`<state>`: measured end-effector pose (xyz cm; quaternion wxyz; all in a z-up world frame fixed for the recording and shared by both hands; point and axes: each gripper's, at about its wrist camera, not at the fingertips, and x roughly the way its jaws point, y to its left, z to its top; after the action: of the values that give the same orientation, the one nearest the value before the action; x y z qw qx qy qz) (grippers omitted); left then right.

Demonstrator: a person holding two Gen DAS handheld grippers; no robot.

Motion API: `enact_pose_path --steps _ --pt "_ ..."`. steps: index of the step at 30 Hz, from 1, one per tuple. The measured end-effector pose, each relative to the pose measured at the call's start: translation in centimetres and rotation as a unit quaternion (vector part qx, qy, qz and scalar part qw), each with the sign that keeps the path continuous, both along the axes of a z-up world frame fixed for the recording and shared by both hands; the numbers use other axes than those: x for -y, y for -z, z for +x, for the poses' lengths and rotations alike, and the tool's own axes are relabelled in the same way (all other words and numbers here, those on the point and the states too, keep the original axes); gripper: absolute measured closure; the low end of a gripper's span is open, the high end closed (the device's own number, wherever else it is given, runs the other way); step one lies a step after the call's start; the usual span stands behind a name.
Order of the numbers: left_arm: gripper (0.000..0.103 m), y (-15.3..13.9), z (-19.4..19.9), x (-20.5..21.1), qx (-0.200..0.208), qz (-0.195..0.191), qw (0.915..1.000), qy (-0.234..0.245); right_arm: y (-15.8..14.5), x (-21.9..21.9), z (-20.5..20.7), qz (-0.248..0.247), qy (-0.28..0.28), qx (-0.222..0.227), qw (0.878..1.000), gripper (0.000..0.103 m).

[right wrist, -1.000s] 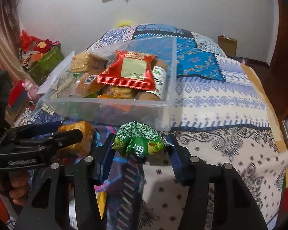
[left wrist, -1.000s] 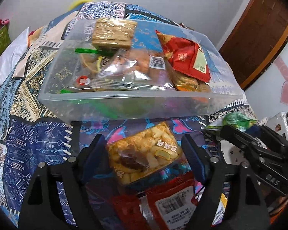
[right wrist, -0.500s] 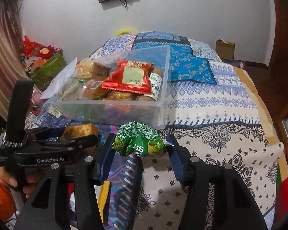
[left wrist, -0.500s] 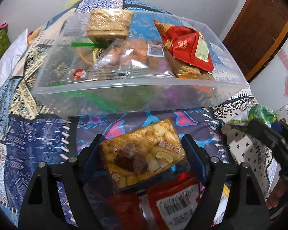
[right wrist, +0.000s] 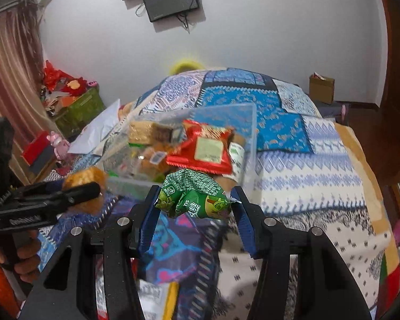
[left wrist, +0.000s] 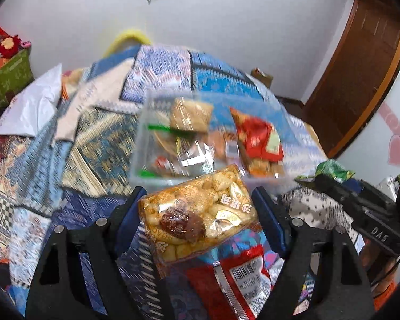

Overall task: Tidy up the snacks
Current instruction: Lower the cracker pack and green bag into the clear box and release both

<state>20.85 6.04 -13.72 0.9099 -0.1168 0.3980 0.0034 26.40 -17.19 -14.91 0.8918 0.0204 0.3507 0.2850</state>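
Left wrist view: the left tool (left wrist: 197,210) grips a glossy rectangular peanut-snack pack (left wrist: 197,210); the right tool (right wrist: 194,200) clamps a crinkled green packet (right wrist: 193,196), clear plastic bin (right wrist: 249,144) beyond on the bed.

Wide bed under a blue, cream and navy patchwork quilt (right wrist: 301,144). Near its middle, clear rectangular plastic bin (right wrist: 249,144) of wrapped snacks. By the left edge, white plastic bag (left wrist: 32,109). At the near end, red barcoded snack packet (left wrist: 242,274).
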Motion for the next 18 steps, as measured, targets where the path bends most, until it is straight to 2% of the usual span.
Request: enact_pose_path --steps 6,14,18 --pt "0.023 -0.3 2.8 -1.2 0.012 0.01 0.9998 -0.011 -0.2 -1.6 1.6 0.001 -0.006 0.007 1.0 0.054" --pt "0.023 2.9 7.5 -1.3 -0.012 0.012 0.9999 0.002 1.3 -3.2 3.8 -0.006 -0.017 -0.012 1.0 0.053" --pt "0.023 3.4 8.4 -1.4 0.0 0.019 0.9998 -0.001 2.5 -3.4 4.2 -0.013 -0.015 -0.021 1.0 0.054"
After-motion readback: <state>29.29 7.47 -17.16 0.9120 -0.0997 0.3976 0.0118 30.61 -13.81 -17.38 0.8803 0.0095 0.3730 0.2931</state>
